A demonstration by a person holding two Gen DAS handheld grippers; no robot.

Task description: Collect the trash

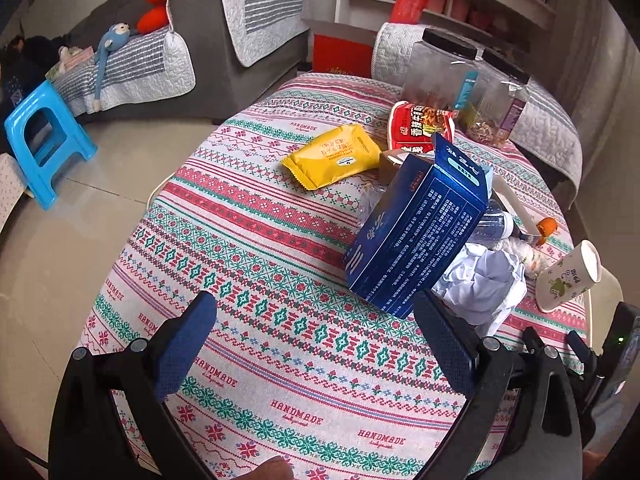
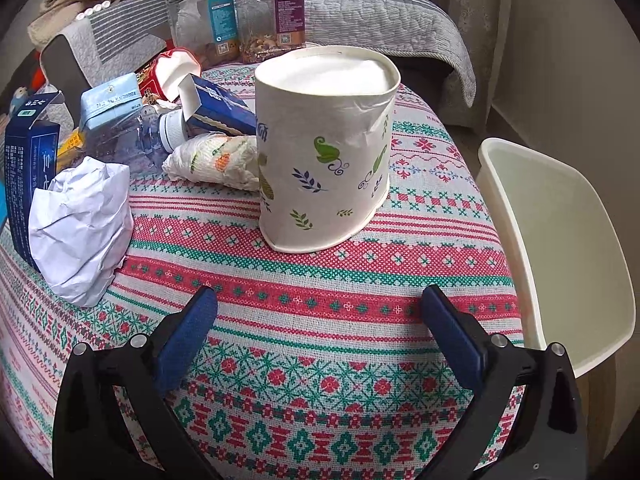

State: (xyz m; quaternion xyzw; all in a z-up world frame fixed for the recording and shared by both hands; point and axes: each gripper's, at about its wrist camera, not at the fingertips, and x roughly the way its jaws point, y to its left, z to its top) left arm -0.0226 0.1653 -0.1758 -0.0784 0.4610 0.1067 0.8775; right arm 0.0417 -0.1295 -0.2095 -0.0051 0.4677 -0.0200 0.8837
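Note:
A paper cup (image 2: 324, 152) with leaf prints stands upside down on the patterned tablecloth (image 2: 320, 292), just ahead of my open, empty right gripper (image 2: 318, 312); it also shows in the left wrist view (image 1: 568, 276). A crumpled white paper ball (image 2: 80, 228) lies to its left, also seen in the left wrist view (image 1: 480, 284). A dark blue carton (image 1: 416, 232) lies just ahead of my open, empty left gripper (image 1: 316, 320). A yellow snack packet (image 1: 332, 156), a crushed clear bottle (image 2: 132, 136) and a wadded printed tissue (image 2: 216, 160) lie around them.
A white bin (image 2: 560, 248) stands off the table's right edge. Two clear jars with black lids (image 2: 236, 12) and a red noodle bowl (image 1: 420, 128) sit at the table's far side. A blue stool (image 1: 44, 140) and grey sofa (image 1: 200, 52) stand beyond the left edge.

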